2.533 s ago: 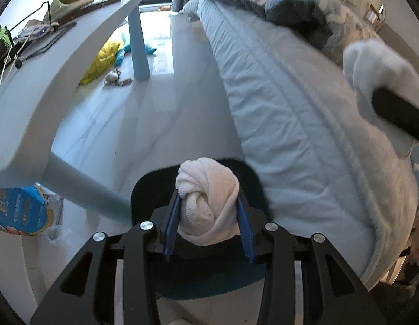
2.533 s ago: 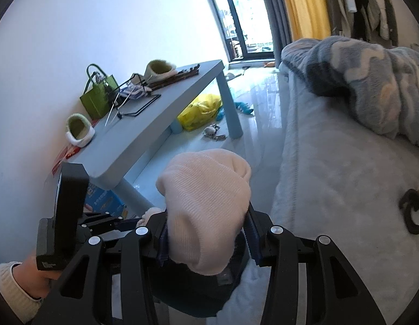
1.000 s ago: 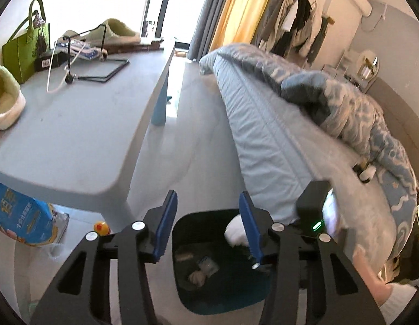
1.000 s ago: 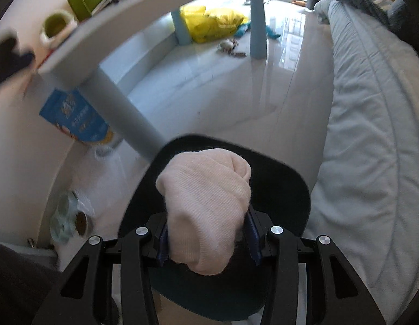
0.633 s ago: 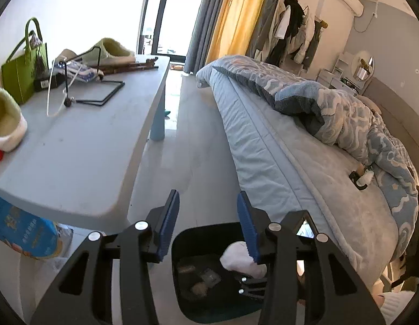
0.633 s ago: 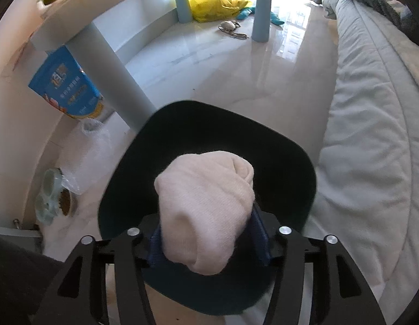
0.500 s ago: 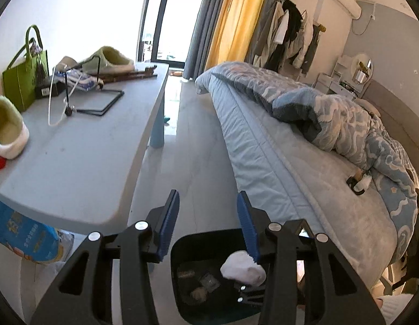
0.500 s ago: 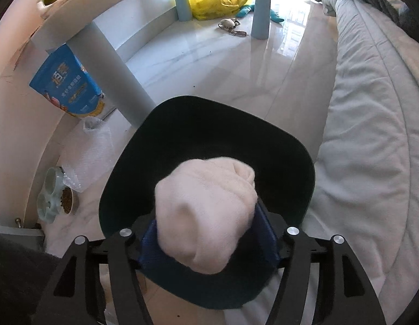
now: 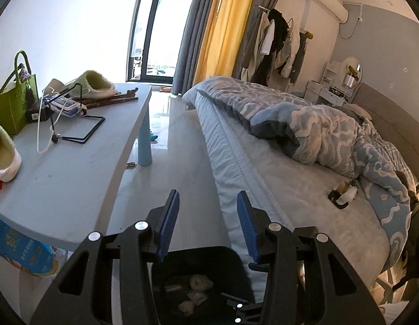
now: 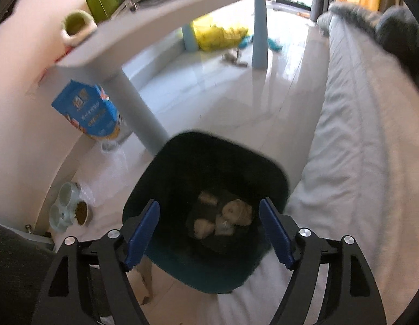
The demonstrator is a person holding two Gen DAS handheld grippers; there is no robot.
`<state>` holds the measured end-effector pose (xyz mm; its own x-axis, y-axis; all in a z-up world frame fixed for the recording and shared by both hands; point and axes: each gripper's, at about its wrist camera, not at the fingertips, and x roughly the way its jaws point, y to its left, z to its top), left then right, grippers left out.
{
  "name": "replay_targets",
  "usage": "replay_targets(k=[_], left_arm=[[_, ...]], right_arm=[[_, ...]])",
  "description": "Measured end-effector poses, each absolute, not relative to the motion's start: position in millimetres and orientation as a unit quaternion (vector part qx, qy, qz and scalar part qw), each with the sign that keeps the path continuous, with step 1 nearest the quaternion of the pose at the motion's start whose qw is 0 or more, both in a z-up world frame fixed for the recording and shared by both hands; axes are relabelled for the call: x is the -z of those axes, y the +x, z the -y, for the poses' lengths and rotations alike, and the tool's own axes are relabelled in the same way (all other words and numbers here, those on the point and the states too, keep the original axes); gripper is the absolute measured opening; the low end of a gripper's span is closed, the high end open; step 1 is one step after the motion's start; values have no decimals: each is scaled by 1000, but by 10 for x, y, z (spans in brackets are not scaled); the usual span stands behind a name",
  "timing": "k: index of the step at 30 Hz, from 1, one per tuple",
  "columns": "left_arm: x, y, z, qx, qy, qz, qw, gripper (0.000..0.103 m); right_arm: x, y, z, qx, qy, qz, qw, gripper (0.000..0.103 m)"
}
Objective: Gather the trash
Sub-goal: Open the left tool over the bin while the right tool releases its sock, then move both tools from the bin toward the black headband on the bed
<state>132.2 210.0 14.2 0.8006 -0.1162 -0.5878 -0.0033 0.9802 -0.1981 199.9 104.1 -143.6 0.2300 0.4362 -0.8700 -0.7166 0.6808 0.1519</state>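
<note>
A dark bin (image 10: 182,146) stands on the floor between the bed and the table. Several balled-up pale cloth and paper pieces (image 10: 236,212) lie at its bottom. My right gripper (image 10: 209,231) is open and empty, right above the bin's opening. My left gripper (image 9: 208,222) is open and empty, held higher, with the bin (image 9: 228,260) below it and the same pieces (image 9: 197,284) inside.
A grey-blue table (image 9: 74,178) on the left carries a green bag (image 9: 14,103), slippers and cables. A bed (image 9: 285,187) with a blue quilt lies right. A blue packet (image 10: 87,111) and a pet food dish (image 10: 71,208) sit on the floor by the table leg.
My right gripper opened over the bin and the pale rolled sock dropped in. My left gripper, emptied earlier, has risen further and stays open.
</note>
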Motion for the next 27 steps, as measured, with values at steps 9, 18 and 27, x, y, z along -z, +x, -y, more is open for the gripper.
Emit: replay_targets(k=[9, 18, 27], left_arm=[[-234, 1412, -1783, 48, -96, -305, 946, 52], [-246, 1518, -1396, 68, -88, -301, 947, 60], [-218, 1649, -1048, 86, -80, -307, 945, 64]], right_arm=[[966, 2045, -587, -381, -103, -435, 809, 61], [804, 2105, -117, -358, -80, -418, 831, 61], [735, 2214, 361, -330, -60, -408, 849, 61]])
